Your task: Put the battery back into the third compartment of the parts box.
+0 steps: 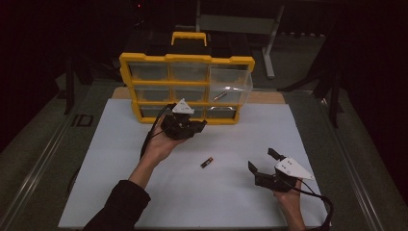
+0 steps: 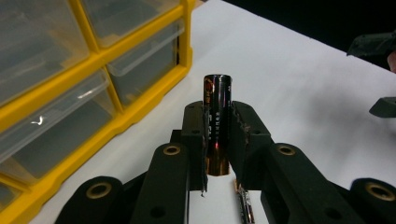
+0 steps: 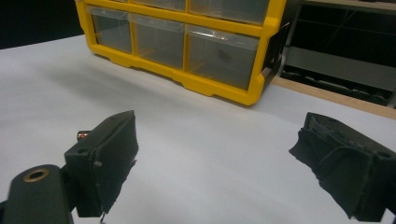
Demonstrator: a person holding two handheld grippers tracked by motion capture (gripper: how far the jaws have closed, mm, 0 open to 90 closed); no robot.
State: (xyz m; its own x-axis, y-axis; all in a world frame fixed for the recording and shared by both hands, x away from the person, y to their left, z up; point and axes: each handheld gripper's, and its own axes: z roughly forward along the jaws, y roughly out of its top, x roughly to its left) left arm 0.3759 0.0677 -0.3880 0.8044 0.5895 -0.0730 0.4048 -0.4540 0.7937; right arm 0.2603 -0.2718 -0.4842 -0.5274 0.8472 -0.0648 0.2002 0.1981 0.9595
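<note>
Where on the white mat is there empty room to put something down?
The white mat is bare along its left side, beside the left forearm, and at its right, between the drawer cabinet and the right gripper. The middle is busier: a battery lies there, and the left gripper hovers by the cabinet.

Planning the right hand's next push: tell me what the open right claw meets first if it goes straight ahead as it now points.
Bare white table sheet first, then probably the yellow-framed organizer of clear plastic drawers, near its bottom right drawer. Nothing lies between the open right claw and it, though depth is unclear.
</note>
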